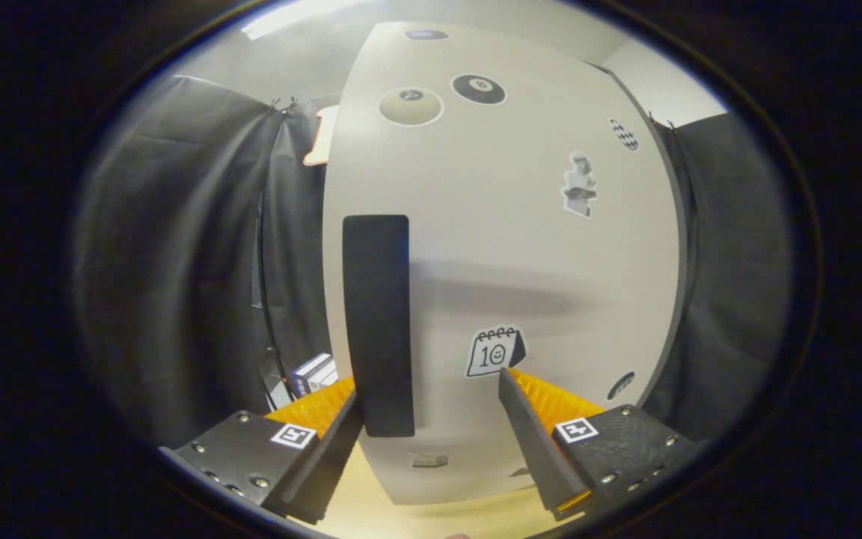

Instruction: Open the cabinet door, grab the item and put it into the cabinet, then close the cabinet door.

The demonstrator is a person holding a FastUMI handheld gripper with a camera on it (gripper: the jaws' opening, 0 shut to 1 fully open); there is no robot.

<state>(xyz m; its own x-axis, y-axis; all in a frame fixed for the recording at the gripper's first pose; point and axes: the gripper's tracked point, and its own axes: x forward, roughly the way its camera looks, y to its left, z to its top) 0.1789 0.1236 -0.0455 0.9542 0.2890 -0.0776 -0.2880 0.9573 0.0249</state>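
Cabinet door (536,247) stands shut, its pale face full of stickers, straight ahead of the hand-held gripper (431,389). A dark vertical handle (377,322) runs up the door near its left edge — long axis upright, lower end reaching down beside the left finger (326,442), which lies just at its left flank. The right finger stands well to the handle's right, near a calendar sticker (494,350). Fingers are spread apart, clamped on nothing. Small boxes (313,373) sit past the door's left edge; whether one is the item is unclear. A shut door fits either end of the task. Pale bench (431,516) lies below.
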